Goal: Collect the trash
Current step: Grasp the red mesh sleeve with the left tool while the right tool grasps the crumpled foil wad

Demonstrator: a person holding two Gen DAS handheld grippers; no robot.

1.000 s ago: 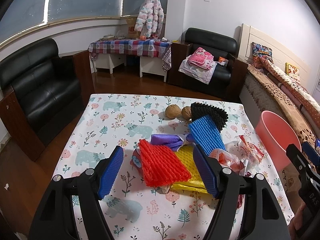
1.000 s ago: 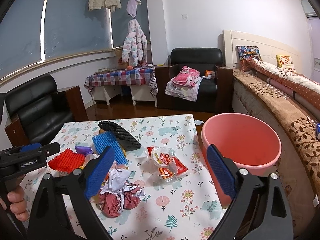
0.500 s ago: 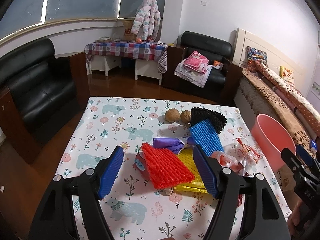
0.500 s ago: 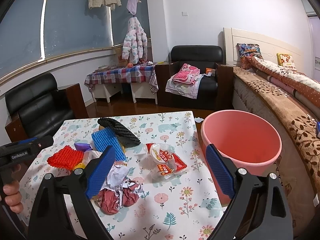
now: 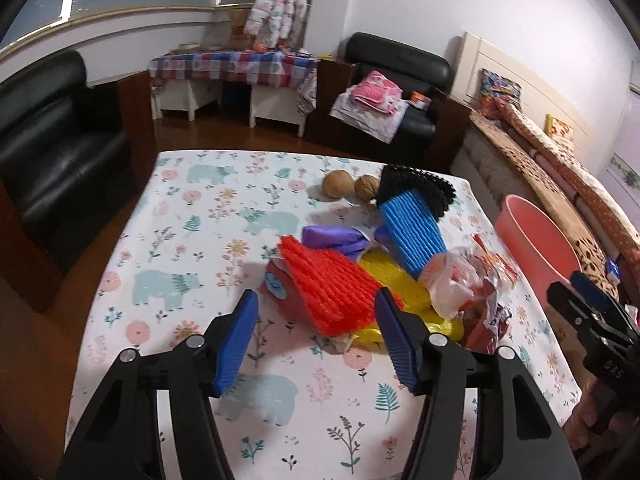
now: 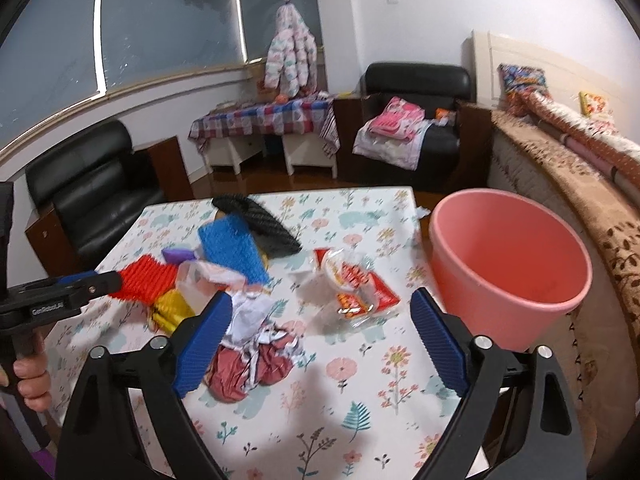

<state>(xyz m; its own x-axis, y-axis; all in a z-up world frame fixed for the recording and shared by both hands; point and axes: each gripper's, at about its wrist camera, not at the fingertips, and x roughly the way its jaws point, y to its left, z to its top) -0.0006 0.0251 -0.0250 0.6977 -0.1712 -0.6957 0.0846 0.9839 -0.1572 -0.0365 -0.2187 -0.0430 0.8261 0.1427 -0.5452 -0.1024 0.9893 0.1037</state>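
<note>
While the flowered worktop (image 5: 192, 248) carries the trash heap at its right side beside the pink bucket (image 6: 508, 264), my left tool (image 5: 316, 320) has just been closing, not yet gripping the red foam net (image 5: 332, 284), and my right tool (image 6: 320, 320) gapes empty over crumpled paper (image 6: 248, 320).

wrist views, angled down, sharing table (image 5: 168, 360)

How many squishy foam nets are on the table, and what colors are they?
Red foam net: 1
Blue foam net: 1
Black foam net: 1
Yellow foam net: 1
Total: 4
</note>
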